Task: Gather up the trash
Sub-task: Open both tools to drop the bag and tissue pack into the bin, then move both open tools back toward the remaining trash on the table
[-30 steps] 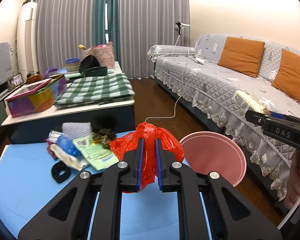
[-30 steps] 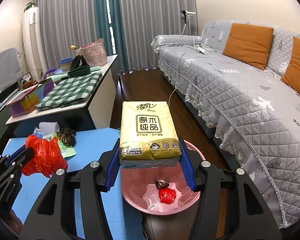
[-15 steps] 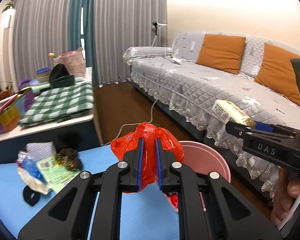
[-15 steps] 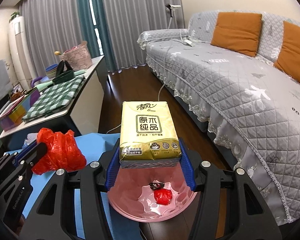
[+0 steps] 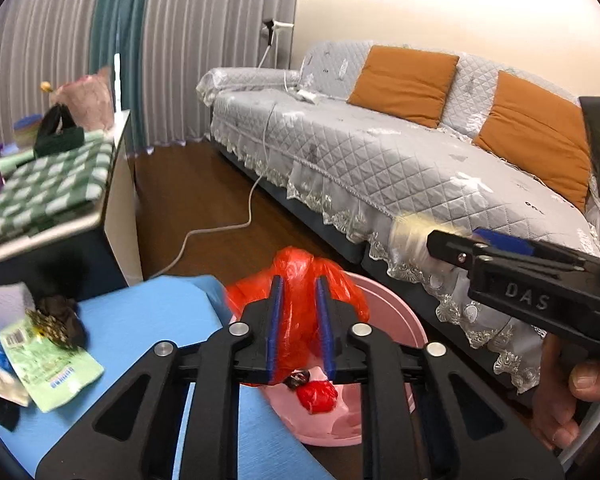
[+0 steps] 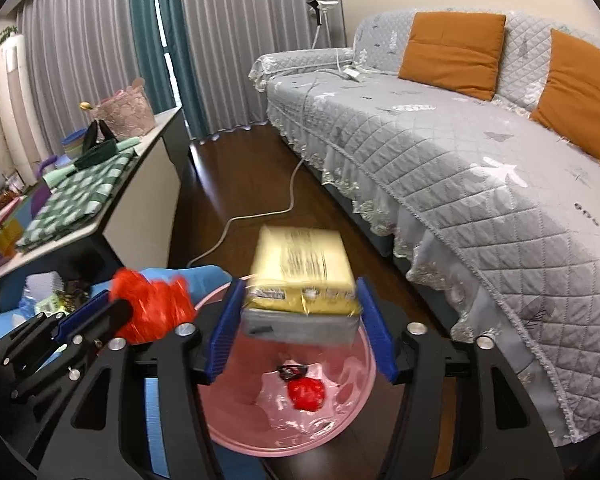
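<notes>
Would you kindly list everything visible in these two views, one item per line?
tissue pack: one, yellow, blurred, between the right jaws above the bin
plastic bag: one, red, between the left jaws
bin: one, pink, on the floor, holding a red wad and a dark scrap
mat: one, blue, beside the bin
litter pile: several pieces, mixed colours, on the mat
sofa: one, grey, right
cushions: two, orange, on the sofa
checked cloth: one, green, on the side table
left gripper: jaws opening
right gripper: jaws opening
</notes>
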Available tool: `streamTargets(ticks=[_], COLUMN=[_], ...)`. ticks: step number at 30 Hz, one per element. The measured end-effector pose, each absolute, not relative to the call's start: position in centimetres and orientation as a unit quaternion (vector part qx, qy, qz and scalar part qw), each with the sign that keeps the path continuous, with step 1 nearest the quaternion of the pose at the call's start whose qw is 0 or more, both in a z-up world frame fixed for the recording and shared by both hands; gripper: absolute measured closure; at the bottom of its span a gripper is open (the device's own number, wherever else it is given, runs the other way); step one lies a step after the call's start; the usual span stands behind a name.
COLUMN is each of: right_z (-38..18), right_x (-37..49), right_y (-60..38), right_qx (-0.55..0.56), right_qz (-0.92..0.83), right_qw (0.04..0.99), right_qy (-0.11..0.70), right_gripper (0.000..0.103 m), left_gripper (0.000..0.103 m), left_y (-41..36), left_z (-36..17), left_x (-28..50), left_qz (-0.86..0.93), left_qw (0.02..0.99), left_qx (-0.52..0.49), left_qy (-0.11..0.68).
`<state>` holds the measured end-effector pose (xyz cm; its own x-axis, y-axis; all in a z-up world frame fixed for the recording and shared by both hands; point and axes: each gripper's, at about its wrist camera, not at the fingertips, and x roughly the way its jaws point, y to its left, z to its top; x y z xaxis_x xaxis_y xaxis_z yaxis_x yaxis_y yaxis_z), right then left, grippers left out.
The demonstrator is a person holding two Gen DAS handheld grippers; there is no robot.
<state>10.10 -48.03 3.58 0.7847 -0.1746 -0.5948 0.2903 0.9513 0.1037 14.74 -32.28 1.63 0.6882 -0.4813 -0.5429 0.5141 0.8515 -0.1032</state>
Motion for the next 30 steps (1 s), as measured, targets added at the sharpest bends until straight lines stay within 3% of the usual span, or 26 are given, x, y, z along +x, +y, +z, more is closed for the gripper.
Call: streamTargets(ticks=[3,14,30], right_z=[3.6,5.4,6.3], right_x=[10.3,9.6,7.1], right_y=[-47.7,-45.0,-36.8], right_qx=[0.091,0.076,0.071], right_qz=[-0.118,-0.097,-0.008], right_qw=[0.941,0.95,0.958], right_qy=[0.304,0.288,0.279], right_gripper=[0.033,0.032,0.036], left_gripper=[0.085,0.085,0.085], left_y=[-31.9,-28.2,-14.9], left_z=[1.3,2.3,0.9], left_x=[14.9,12.7,6.5], left_qz=[-0.27,-0.237,-0.125], left_qw=[0.916,0.926,0.947], left_qx=[0.022,0.013,-0.02], left_qy=[0.295,0.295,0.294])
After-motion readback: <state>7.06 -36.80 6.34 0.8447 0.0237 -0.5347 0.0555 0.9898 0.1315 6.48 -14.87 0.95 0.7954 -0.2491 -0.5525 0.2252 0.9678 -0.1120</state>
